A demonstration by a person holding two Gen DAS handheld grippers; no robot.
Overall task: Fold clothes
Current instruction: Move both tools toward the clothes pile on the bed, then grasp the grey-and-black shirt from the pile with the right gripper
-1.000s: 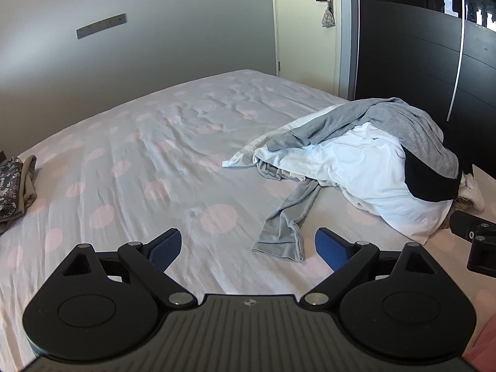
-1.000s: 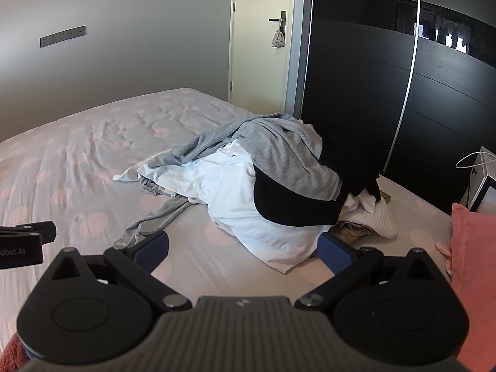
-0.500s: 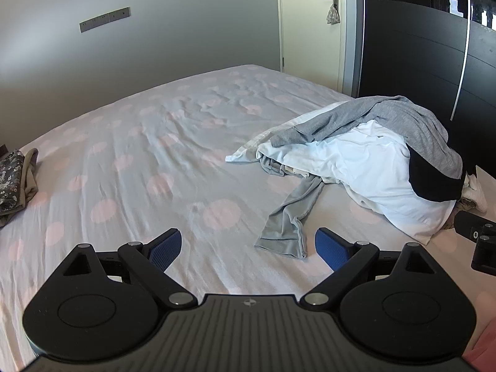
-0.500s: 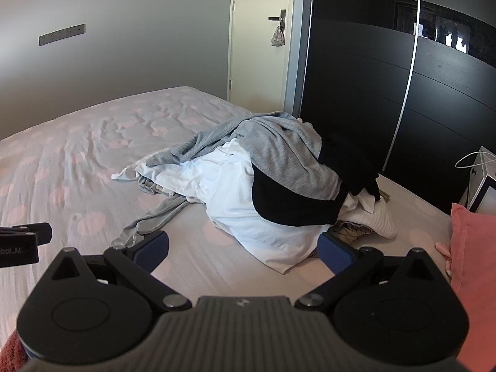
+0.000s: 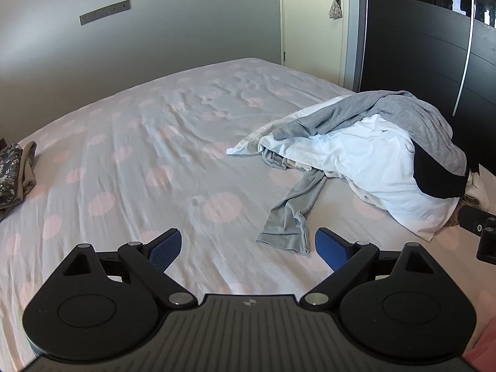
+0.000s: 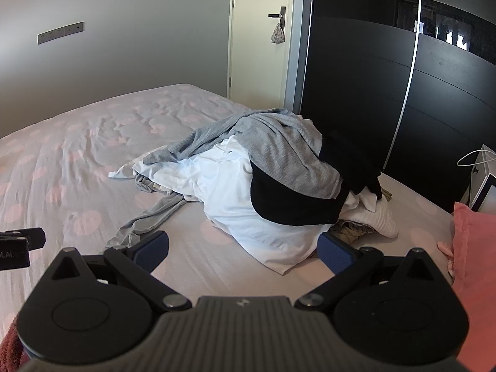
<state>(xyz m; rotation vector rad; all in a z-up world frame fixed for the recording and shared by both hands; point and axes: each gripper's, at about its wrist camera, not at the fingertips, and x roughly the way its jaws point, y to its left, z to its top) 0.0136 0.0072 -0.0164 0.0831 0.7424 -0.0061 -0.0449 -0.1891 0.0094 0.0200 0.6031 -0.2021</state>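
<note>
Left gripper (image 5: 248, 246) jaws spread, empty; grey sleeve (image 5: 290, 217) trails toward it, just ahead-right. Right gripper (image 6: 243, 249) also spread, facing the clothes pile (image 6: 248, 179).

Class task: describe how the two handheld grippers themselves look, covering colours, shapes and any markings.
Both the left gripper and right gripper match: ribbed dark-grey centre body with a small emblem, two round black discs, angled black link arms with silver pivot pins, and blue textured pads at the tips.
</note>
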